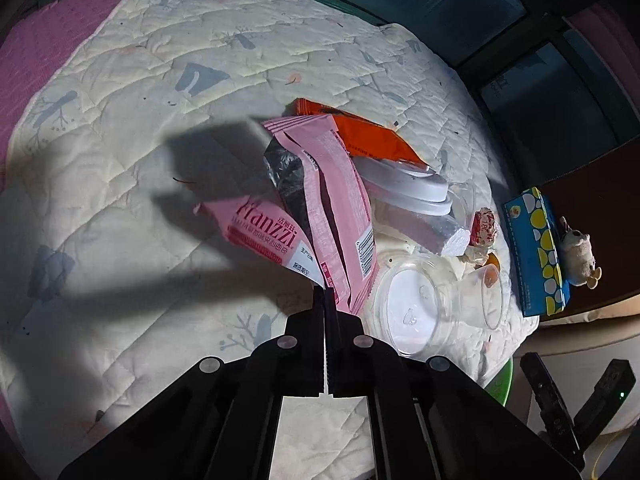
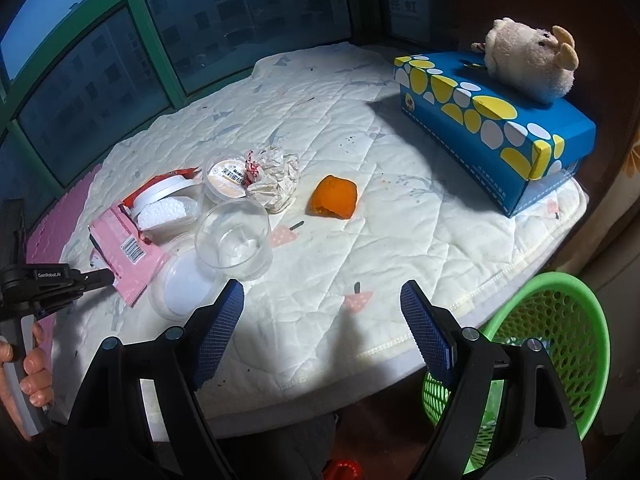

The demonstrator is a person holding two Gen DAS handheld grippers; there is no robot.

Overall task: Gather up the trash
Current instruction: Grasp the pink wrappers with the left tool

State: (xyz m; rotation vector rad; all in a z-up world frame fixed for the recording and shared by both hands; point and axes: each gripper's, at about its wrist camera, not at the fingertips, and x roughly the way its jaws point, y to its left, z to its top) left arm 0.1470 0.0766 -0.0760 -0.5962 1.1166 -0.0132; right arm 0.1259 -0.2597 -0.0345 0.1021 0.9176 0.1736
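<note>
The lower part of the orange wrapper (image 1: 372, 136) is being covered by the pink wrapper (image 1: 332, 208) and a white lid (image 1: 404, 188). The small print on the pink wrapper is being rendered too fine to be read. The green basket (image 2: 560, 320) is being cut into by the right gripper's (image 2: 322, 334) fingers (image 2: 428, 332), and its contents are being kept out of sight. The hand (image 2: 34, 364) on the left gripper (image 1: 325, 292) is being cropped by the picture's edge. Buildings behind the window (image 2: 92, 92) are being dimmed and blurred. The far end of the tissue box (image 1: 536, 252) is being hidden partly by the plush toy (image 1: 578, 252).
</note>
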